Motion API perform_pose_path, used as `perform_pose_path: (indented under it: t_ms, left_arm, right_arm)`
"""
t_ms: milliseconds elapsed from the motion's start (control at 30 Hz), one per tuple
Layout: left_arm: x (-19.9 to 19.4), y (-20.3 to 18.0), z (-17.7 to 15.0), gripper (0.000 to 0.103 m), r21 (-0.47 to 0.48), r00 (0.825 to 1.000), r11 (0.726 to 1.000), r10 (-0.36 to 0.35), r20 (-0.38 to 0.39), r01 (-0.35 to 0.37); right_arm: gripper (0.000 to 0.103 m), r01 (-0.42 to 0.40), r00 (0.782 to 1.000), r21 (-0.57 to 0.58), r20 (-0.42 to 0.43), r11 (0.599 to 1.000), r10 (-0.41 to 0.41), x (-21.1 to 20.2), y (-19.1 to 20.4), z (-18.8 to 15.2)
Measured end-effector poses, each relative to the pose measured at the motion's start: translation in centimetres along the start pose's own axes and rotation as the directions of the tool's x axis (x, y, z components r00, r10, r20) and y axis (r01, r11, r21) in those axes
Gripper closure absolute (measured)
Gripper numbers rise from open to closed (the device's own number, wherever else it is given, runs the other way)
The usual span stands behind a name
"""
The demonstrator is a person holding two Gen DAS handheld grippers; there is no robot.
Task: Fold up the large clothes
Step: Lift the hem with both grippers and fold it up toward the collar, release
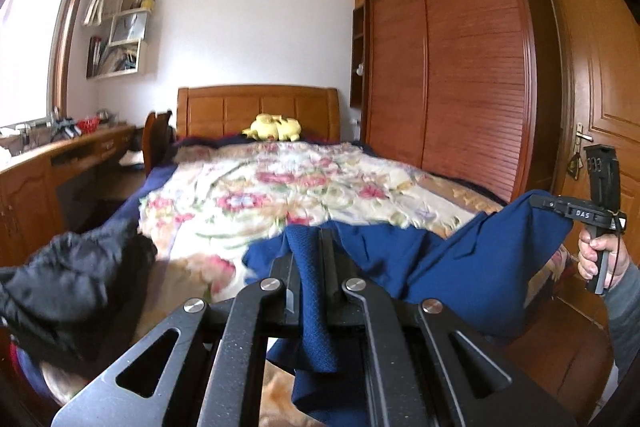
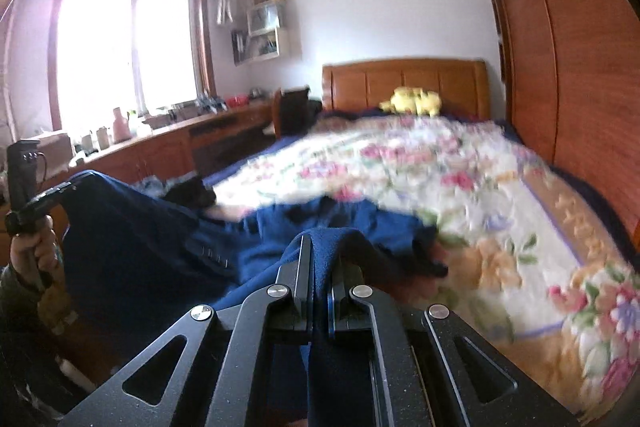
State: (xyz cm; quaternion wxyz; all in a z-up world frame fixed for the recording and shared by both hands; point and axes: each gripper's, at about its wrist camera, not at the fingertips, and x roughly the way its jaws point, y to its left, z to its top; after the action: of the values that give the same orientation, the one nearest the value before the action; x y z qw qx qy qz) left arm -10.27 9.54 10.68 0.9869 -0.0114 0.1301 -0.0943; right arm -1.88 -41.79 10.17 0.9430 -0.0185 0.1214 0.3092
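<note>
**Lifting a navy garment at the foot of the bed**

Looking along the left gripper [image 1: 310, 259], its jaws are clamped on a fold of the navy garment [image 1: 472, 251], which drapes from there across the near end of the floral quilt [image 1: 280, 187]. Off to the right of the quilt, the other hand [image 1: 598, 259] holds the right gripper, pinching another edge of the same cloth clear of the bed. A black garment [image 1: 68, 279] lies bunched at the quilt's near left corner.

From the right wrist view, the right gripper [image 2: 322, 259] is likewise closed tight on a ridge of navy fabric. The left gripper [image 2: 52, 195] appears left of the quilt, with the cloth hanging slack between the two.

I judge the garment soft, limp and moderately heavy, sagging wherever unsupported. Seams, shoulders or hem corners would give the firmest hold; a row of sleeve buttons [image 2: 214, 253] hints it is a jacket.
</note>
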Motion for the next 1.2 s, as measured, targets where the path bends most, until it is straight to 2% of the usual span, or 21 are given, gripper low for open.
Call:
perform_pose_path:
  t_ms: [100,167,400,567,833,967,1033,1200]
  left_arm:
    - [2.4,0.8,1.2,0.099,-0.003,1.000,1.000,0.022,-0.009,-0.022]
    - [4.6,1.4,1.4,0.099,-0.003,0.998,0.999,0.050,-0.024,-0.050]
    - [14.7,5.6,0.3,0.099,-0.012,0.980,0.987,0.155,-0.121,-0.158]
    - [21.2,7.9,1.2,0.099,-0.005,0.965,0.979,0.200,-0.167,-0.204]
    - [32.2,9.8,3.5,0.099,0.045,0.944,0.968,0.251,-0.217,-0.247]
    - [35.5,10.0,2.7,0.099,0.061,0.934,0.963,0.268,-0.238,-0.261]
    - [36.9,10.0,2.3,0.099,0.068,0.923,0.963,0.269,-0.276,-0.261]
    - [37.5,9.5,1.9,0.098,0.077,0.918,0.966,0.258,-0.300,-0.246]
  right_arm:
    - [0.099,0.014,1.000,-0.013,0.022,1.000,-0.013,0.7,-0.6,1.2]
    - [0.099,0.028,1.000,-0.007,0.013,1.000,-0.028,2.8,-1.5,1.6]
    - [0.099,0.094,0.991,0.030,-0.098,0.995,-0.091,13.2,-4.9,1.5]
    - [0.099,0.155,0.976,0.036,-0.160,0.987,-0.147,20.8,-7.4,2.4]
    - [0.099,0.257,0.954,0.070,-0.176,0.964,-0.242,29.6,-9.4,5.2]
    - [0.099,0.304,0.934,0.061,-0.213,0.951,-0.286,34.2,-10.1,4.3]
    - [0.099,0.327,0.919,0.042,-0.246,0.944,-0.307,36.0,-10.0,4.0]
    - [0.099,0.360,0.896,-0.012,-0.273,0.933,-0.349,37.9,-9.1,4.8]
